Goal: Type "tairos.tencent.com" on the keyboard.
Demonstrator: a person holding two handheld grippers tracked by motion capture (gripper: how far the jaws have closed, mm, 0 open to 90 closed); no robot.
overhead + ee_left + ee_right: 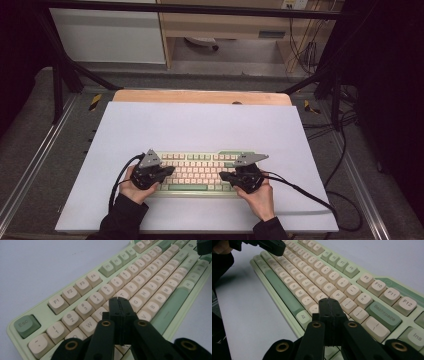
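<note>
The keyboard (200, 173) lies near the desk's (200, 125) front edge; the left gripper (119, 300) and right gripper (328, 300), jaws clenched on nothing, hover over its keys; a slanted press could strike two keys, or slide the board sideways.

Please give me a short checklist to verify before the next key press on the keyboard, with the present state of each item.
1. Left gripper jaws shut, nothing between them: ok.
2. Right gripper jaws shut, nothing between them: ok.
3. Keyboard lies flat on the white mat: ok.
4. The two grippers are apart, one over each end of the keyboard: ok.
5. Left tip is near the E and R keys; whether it touches a key: cannot tell.
6. Right tip is near the P key; whether it touches: cannot tell.
</note>
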